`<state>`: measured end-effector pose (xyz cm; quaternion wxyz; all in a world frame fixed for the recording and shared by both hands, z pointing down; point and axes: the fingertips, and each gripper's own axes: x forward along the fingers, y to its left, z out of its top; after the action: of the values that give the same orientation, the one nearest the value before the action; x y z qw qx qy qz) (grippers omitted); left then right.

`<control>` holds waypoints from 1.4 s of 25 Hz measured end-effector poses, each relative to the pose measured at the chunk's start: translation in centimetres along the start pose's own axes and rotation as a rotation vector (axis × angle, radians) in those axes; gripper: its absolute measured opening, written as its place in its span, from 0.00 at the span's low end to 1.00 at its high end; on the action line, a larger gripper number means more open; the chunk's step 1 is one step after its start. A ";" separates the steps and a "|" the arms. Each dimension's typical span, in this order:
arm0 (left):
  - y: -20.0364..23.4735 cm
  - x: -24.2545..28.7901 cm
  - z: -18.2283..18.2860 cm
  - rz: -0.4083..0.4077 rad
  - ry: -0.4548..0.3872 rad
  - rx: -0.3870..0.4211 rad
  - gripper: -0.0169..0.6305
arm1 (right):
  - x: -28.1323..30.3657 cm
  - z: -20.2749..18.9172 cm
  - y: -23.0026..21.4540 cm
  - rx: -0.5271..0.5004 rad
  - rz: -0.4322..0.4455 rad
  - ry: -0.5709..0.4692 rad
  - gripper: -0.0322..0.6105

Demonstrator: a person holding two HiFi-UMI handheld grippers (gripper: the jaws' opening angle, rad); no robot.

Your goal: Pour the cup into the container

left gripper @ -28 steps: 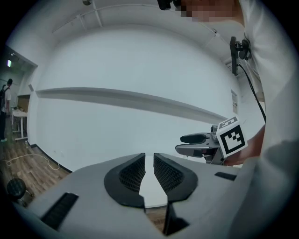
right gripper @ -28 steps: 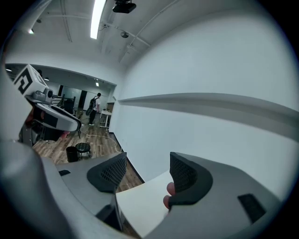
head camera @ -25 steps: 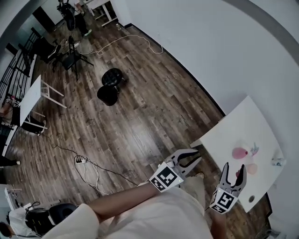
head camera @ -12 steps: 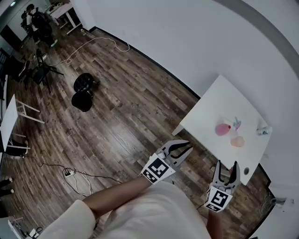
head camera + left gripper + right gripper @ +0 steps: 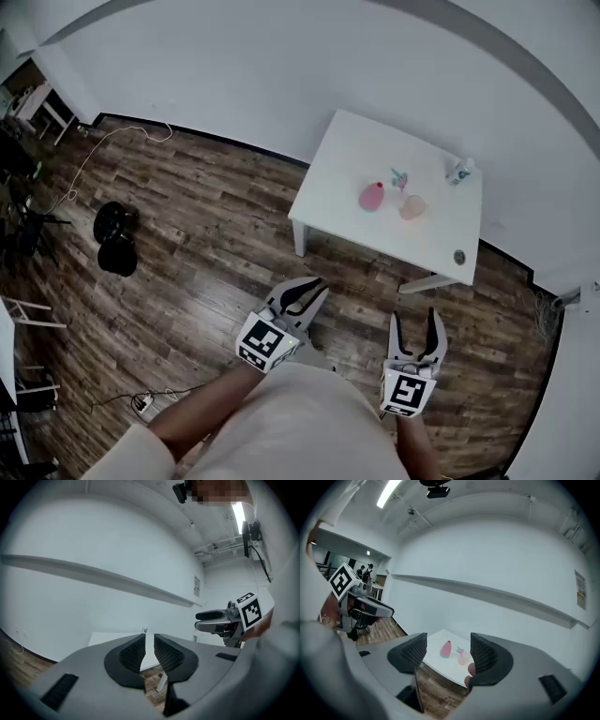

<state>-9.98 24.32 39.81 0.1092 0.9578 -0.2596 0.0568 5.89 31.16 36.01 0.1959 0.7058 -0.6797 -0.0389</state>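
Grippers empty: left (image 5: 313,290) narrow, right (image 5: 413,321) wide

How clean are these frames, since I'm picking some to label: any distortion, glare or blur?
Head view: strong fisheye, bowed wall, dark corners; table evenly lit, sharp. Left gripper view: round vignette, glare at the ceiling light, mosaic patch on top. Right gripper view: same bowing, things on the table small and slightly soft.

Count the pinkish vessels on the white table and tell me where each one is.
2. The pink vessel is near the middle of the white table; the peach vessel is close beside it, to its right in the head view. None seems hidden.
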 end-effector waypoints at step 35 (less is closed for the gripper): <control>6.7 -14.8 -4.9 -0.259 0.151 0.026 0.11 | -7.4 -0.8 17.4 0.155 -0.171 0.151 0.51</control>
<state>-26.34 26.98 43.30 0.1225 0.9776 -0.1241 0.1174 -10.85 38.56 40.90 0.1874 0.7751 -0.6013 0.0504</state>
